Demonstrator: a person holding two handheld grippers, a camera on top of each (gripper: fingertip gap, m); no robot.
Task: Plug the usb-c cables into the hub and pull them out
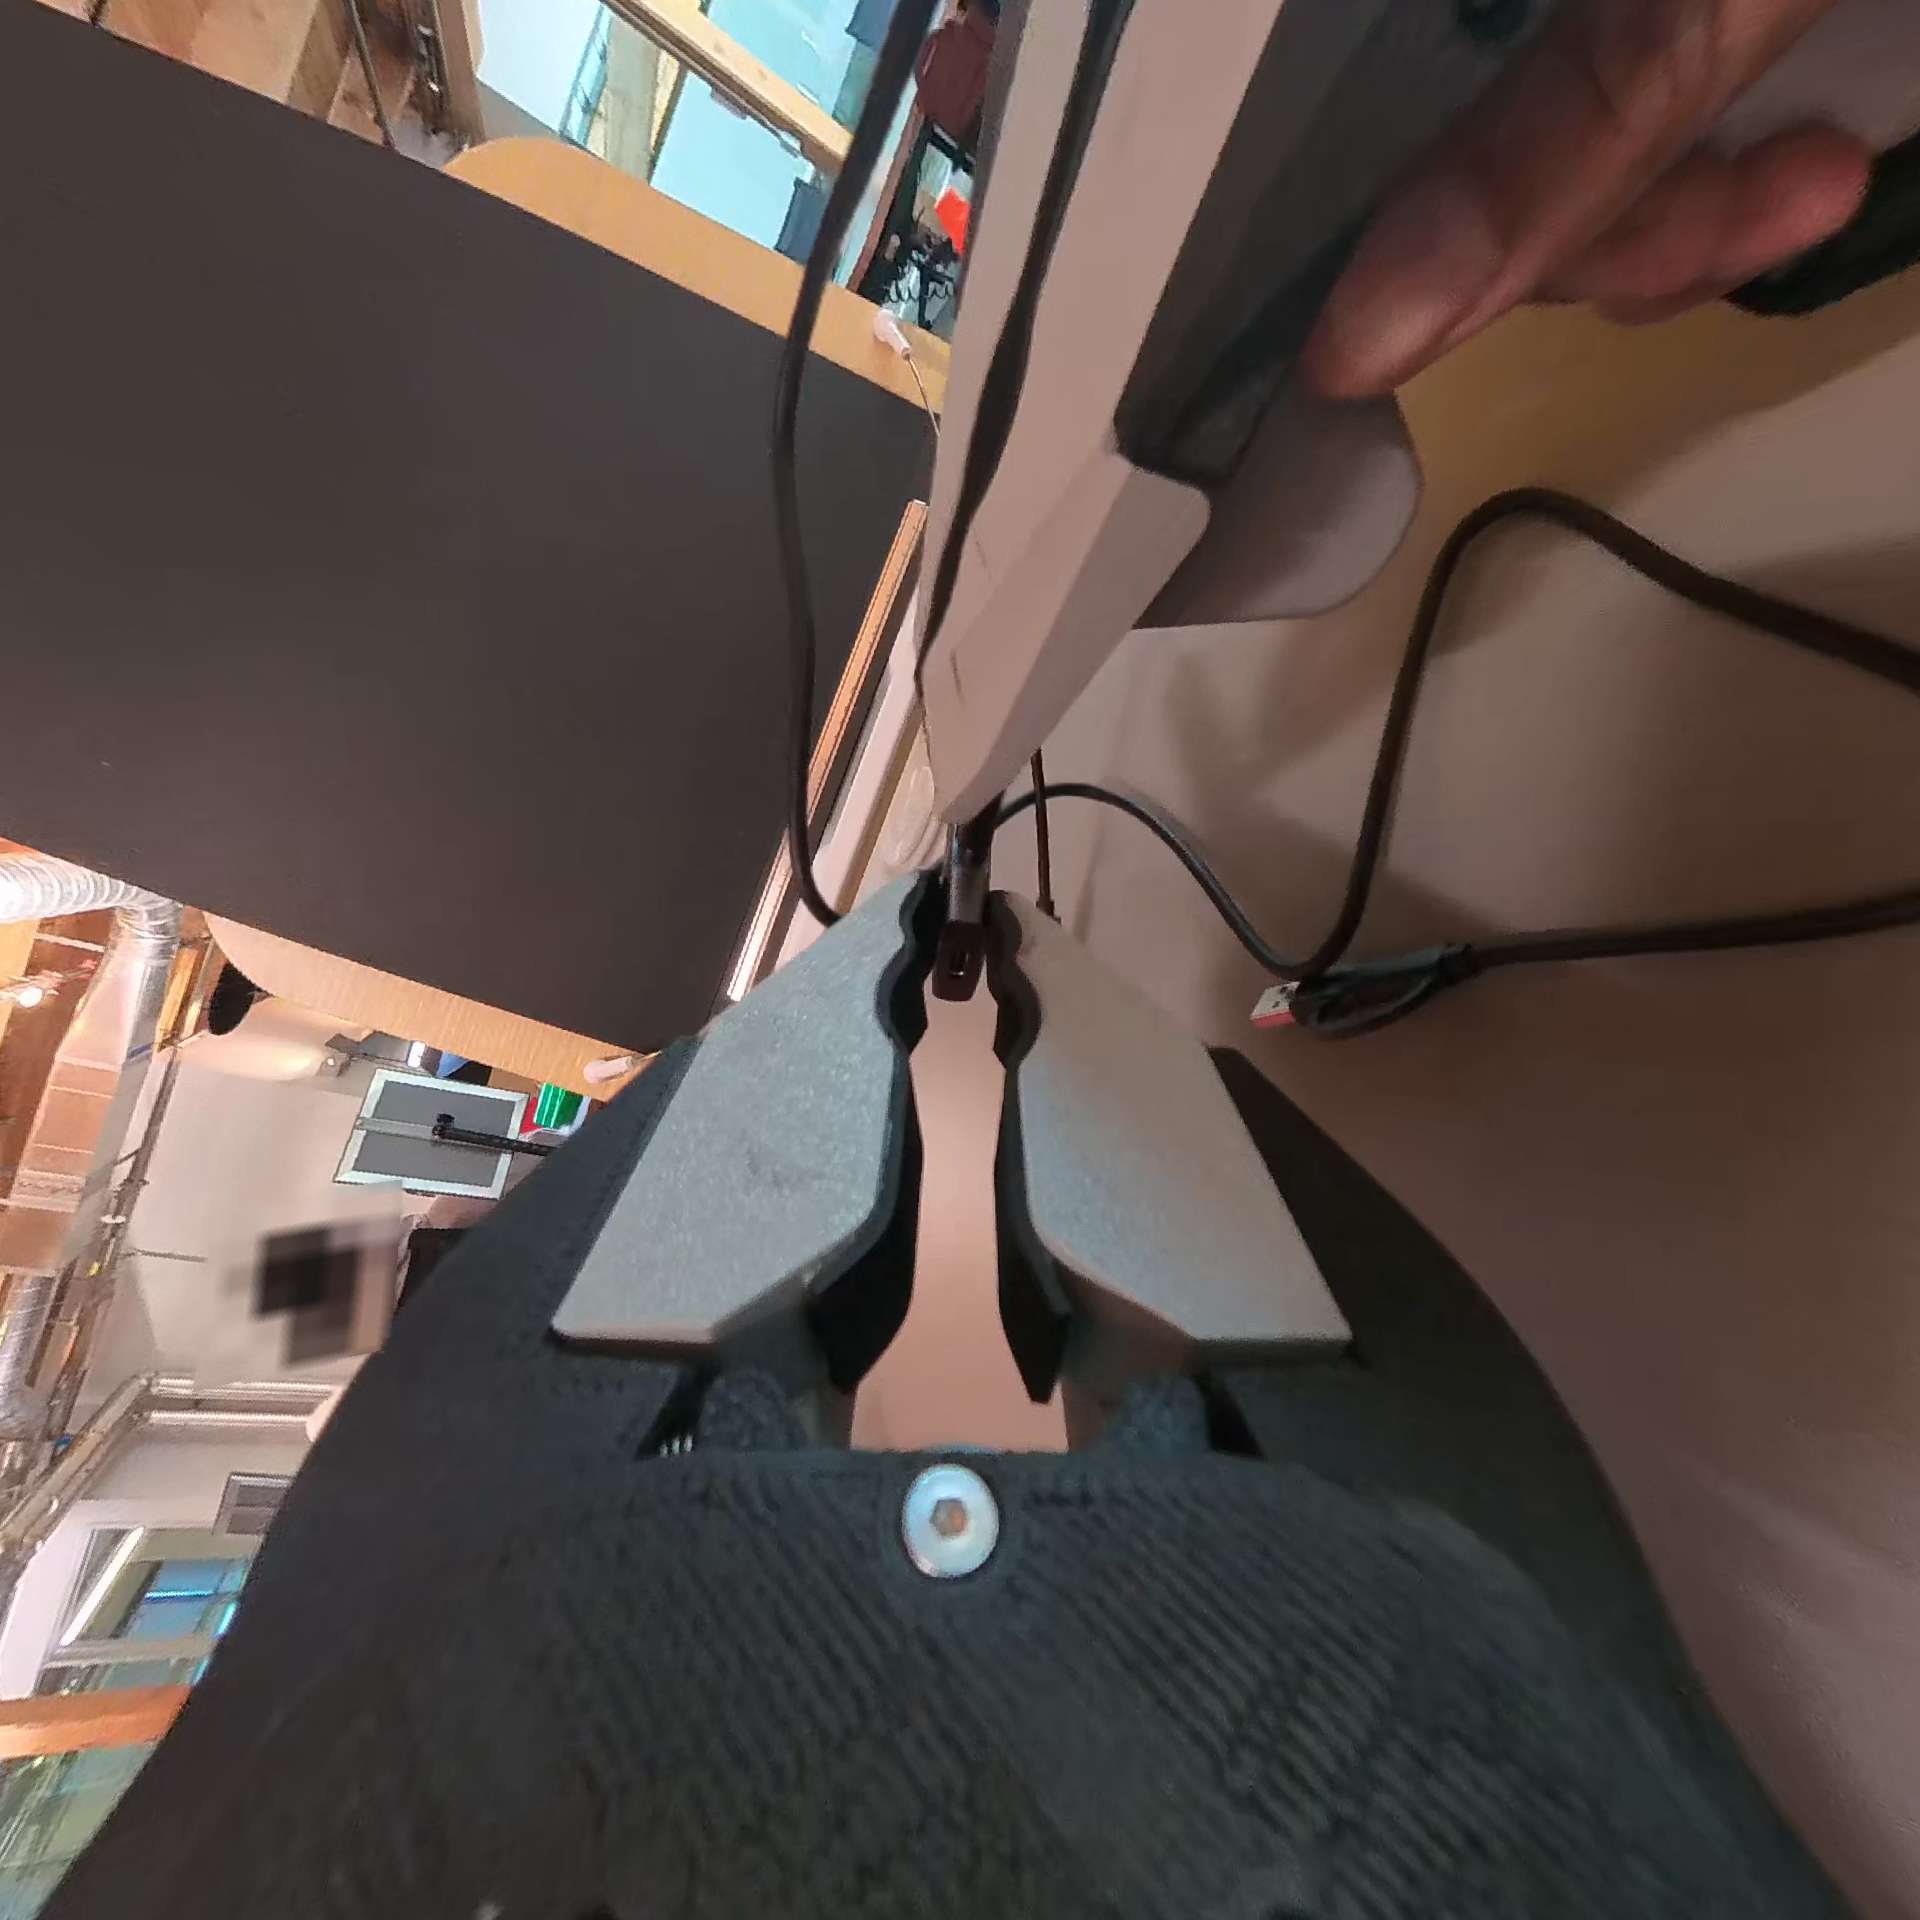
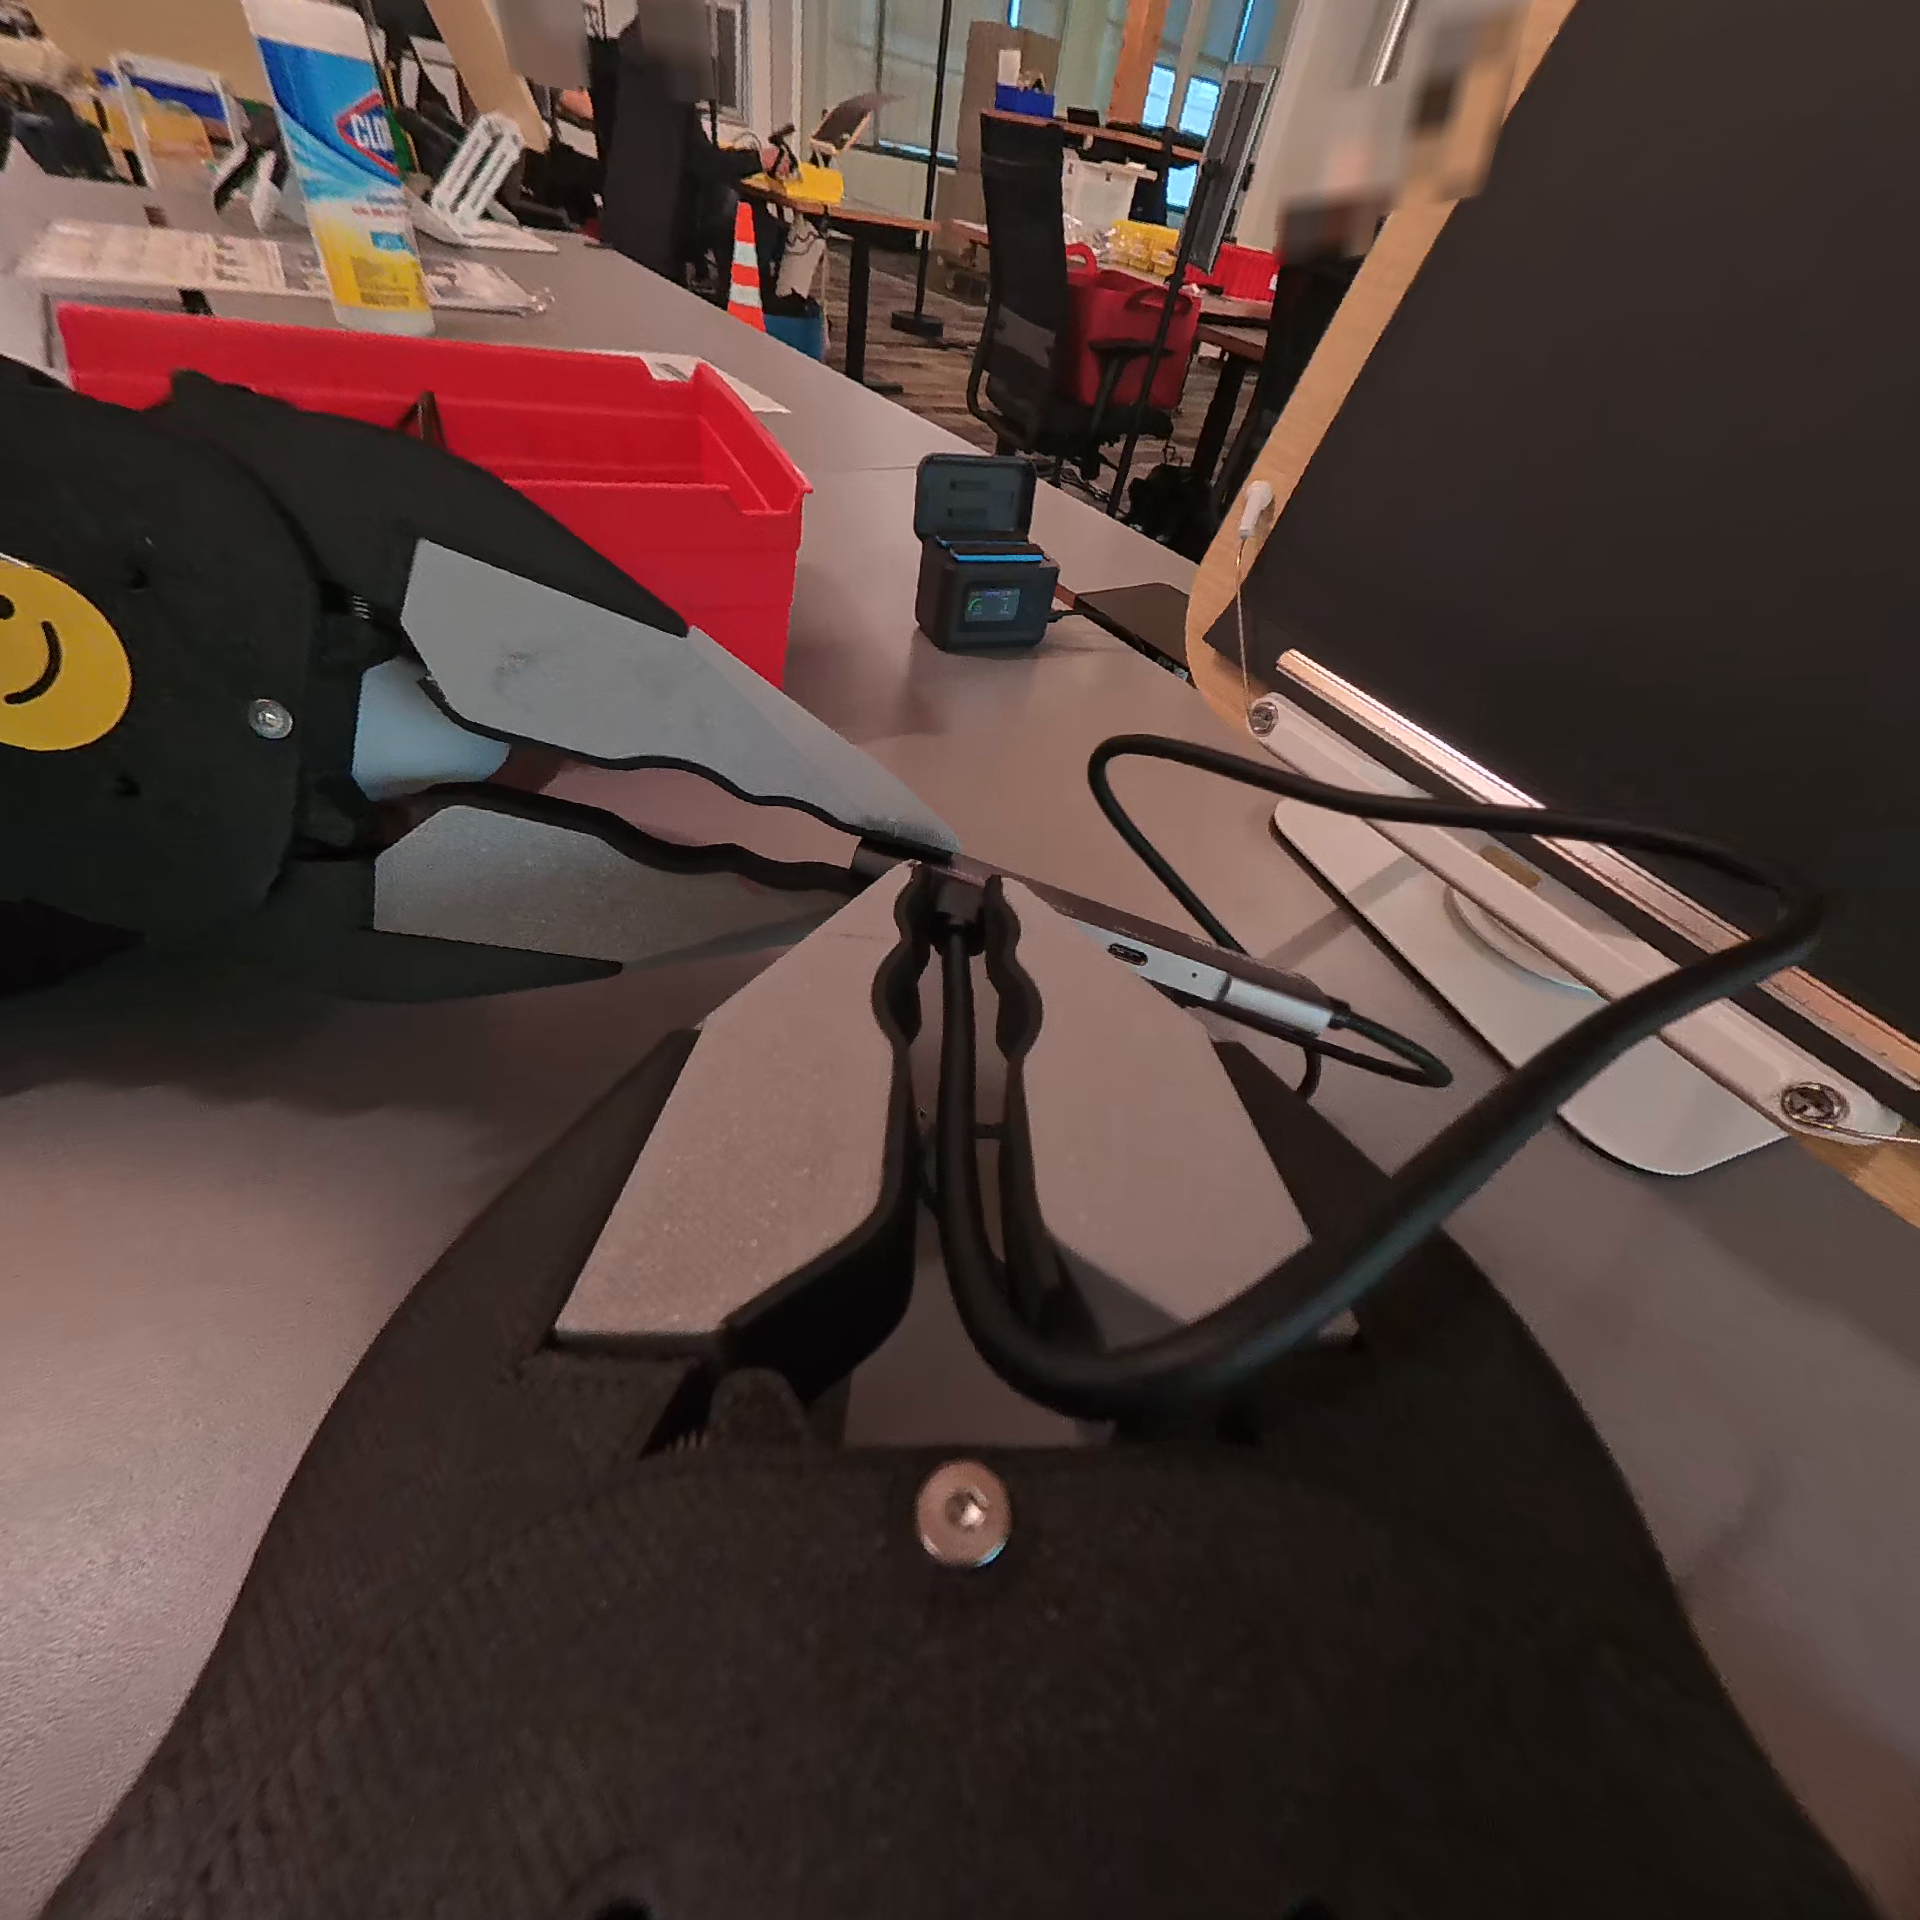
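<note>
The slim grey hub (image 2: pixel 1091 923) lies low over the grey table. My left gripper (image 2: pixel 906 844), with a yellow sticker on its body, comes in from the left and is shut on the hub's end. In the left wrist view my left gripper (image 1: pixel 956 951) pinches that dark end (image 1: pixel 956 966). My right gripper (image 2: pixel 951 902) is shut on the plug of a black usb-c cable (image 2: pixel 1455 1174) and holds it against the hub's side; how deep it sits is hidden. The right gripper also shows in the left wrist view (image 1: pixel 964 826), coming from above. A silver connector (image 2: pixel 1273 1003) is plugged into the hub's far end.
A red bin (image 2: pixel 644 457), a wipes canister (image 2: pixel 343 177) and a small black charger case (image 2: pixel 982 582) stand behind. A black board with a wooden edge (image 2: pixel 1558 416) and a white base plate (image 2: pixel 1455 935) are at the right. A braided cable with a red-tipped plug (image 1: pixel 1283 1003) lies nearby. Left and right tips are no more than a few centimetres apart.
</note>
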